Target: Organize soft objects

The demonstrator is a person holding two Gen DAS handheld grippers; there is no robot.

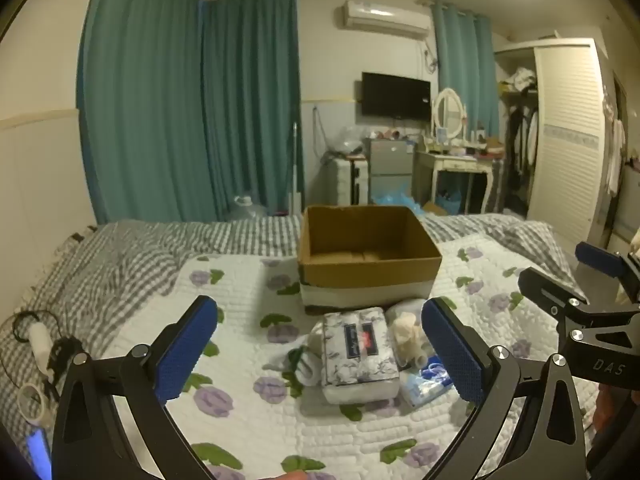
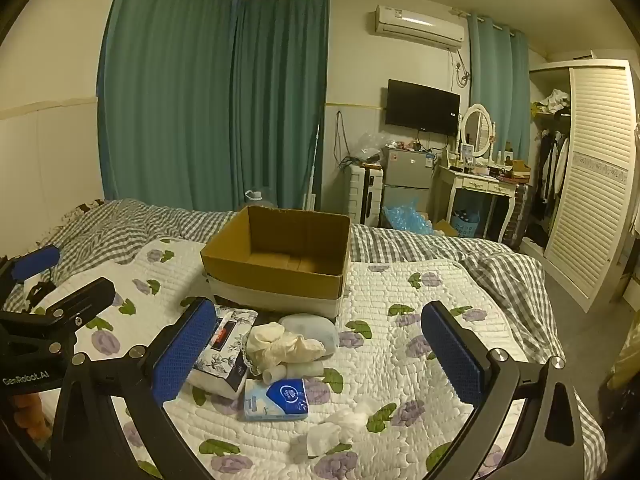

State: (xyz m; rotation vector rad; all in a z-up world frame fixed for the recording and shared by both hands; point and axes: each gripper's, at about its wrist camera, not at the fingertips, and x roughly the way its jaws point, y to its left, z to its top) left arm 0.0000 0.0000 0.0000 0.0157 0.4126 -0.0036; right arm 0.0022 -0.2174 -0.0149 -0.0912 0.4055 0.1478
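My left tongs [image 1: 320, 344] and right tongs [image 2: 318, 350] both stood spread wide, grasping nothing, above the bed [image 2: 440, 292]. The soft objects, a floral tissue pack [image 1: 358, 350], a blue tissue packet [image 2: 276, 399] and cream gloves [image 2: 280, 344], lay clustered just before the empty cardboard box [image 2: 276, 276].

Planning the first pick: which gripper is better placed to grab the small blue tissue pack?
Right, probably. The blue tissue pack lies between the open right gripper fingers in its view; in the left view it sits behind the left gripper right finger.
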